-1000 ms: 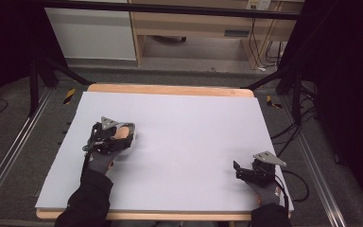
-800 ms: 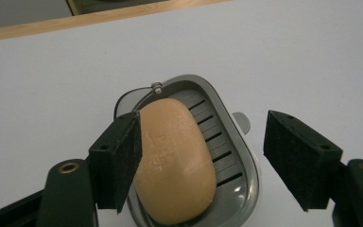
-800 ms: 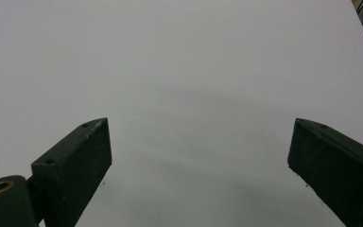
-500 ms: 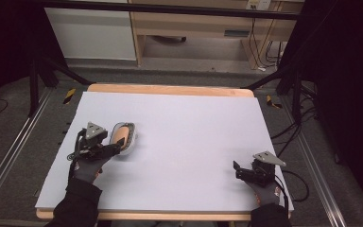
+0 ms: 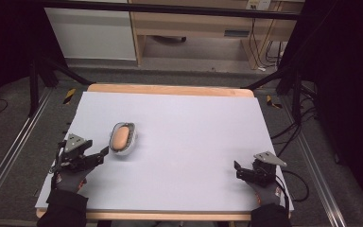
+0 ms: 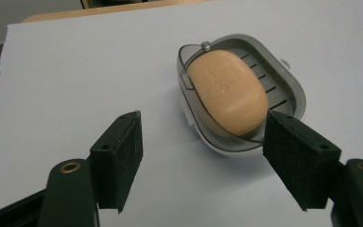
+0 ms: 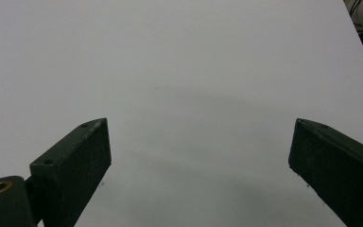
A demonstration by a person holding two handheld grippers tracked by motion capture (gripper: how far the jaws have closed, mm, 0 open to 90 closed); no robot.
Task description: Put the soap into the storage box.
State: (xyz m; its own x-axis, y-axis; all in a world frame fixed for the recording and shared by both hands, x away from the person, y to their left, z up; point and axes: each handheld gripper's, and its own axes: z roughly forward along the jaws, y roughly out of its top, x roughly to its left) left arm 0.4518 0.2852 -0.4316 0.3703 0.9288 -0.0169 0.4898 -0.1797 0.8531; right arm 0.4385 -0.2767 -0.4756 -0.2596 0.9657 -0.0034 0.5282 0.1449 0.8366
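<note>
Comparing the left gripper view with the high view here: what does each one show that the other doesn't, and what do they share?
Left gripper view alone: the slatted floor of the grey plastic soap dish and an embossed mark on the orange oval soap bar.

High view alone: the right claw open near the near right corner, the wooden table edge, and a cabinet beyond.

Both: the soap lying in the dish on the white tabletop, with the left claw open and apart from the dish.

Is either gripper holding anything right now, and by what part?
Nothing is held. The left gripper is open, short of the soap dish with its soap; the right gripper is open over bare table.
</note>
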